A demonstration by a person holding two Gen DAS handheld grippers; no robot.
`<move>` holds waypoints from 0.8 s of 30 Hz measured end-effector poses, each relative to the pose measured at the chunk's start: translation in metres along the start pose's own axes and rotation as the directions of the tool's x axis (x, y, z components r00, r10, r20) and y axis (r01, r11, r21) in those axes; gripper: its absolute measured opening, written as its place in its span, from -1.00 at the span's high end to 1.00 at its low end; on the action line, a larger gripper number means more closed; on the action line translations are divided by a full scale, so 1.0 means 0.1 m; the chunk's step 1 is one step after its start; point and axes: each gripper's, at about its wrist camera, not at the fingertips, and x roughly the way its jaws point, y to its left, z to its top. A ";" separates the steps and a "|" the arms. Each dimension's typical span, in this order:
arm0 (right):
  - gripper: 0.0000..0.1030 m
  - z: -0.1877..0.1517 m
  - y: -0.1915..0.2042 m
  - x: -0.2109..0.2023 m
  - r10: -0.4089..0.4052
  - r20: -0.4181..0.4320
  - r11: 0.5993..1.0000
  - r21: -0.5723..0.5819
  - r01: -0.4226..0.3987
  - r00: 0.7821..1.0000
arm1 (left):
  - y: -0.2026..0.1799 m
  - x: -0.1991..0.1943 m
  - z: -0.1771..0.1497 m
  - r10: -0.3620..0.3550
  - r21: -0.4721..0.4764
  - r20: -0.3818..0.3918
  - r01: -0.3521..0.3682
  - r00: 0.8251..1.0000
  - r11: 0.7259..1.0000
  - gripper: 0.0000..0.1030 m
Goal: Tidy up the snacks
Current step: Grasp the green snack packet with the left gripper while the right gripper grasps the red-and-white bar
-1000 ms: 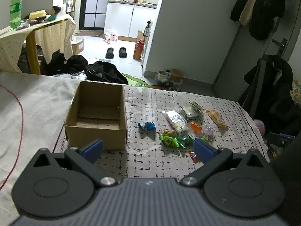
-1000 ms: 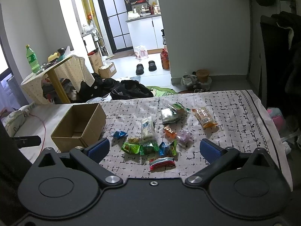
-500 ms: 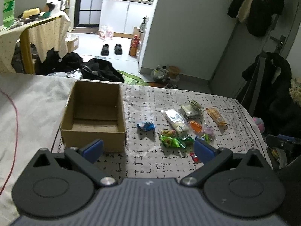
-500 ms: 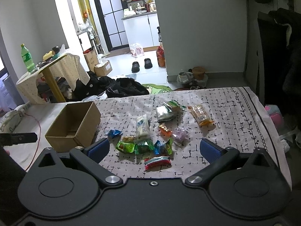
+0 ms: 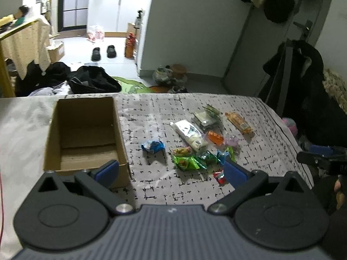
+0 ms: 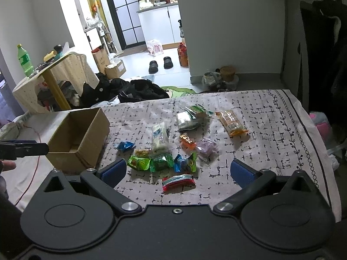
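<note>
An open, empty cardboard box (image 5: 84, 130) stands on the patterned cloth (image 5: 151, 117); it also shows in the right wrist view (image 6: 80, 134). Several snack packets lie to its right: a blue one (image 5: 153, 147), a white one (image 5: 190, 133), green ones (image 5: 186, 162), an orange bar (image 5: 238, 122). In the right wrist view a red packet (image 6: 178, 182) lies nearest. My left gripper (image 5: 171, 171) is open and empty, above the table's near edge. My right gripper (image 6: 178, 171) is open and empty, just short of the red packet.
The cloth's right edge (image 6: 312, 134) drops off to the floor. A covered side table with a green bottle (image 6: 23, 60) stands at the left. Dark clothes (image 5: 93, 82) and slippers (image 5: 104, 52) lie on the floor beyond.
Both grippers have moved forward and a little lower towards the table; the box and packets look larger. Nothing on the table has moved.
</note>
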 end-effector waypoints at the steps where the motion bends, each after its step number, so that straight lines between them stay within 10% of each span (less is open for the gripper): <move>1: -1.00 0.00 0.00 0.03 -0.005 -0.004 1.000 -0.002 0.005 1.000 | 0.01 0.03 0.01 -0.008 0.004 -0.005 0.008 1.000 1.000 -0.97; 13: -0.86 -0.06 -0.05 0.37 -0.012 -0.075 1.000 0.028 0.014 0.997 | -0.04 0.48 0.17 -0.051 0.106 -0.045 0.056 0.998 0.993 -0.93; 24: -0.20 -0.16 -0.11 0.76 0.033 -0.175 0.992 0.126 -0.011 0.984 | -0.18 1.10 0.11 -0.083 0.191 -0.128 0.107 0.988 0.976 -0.45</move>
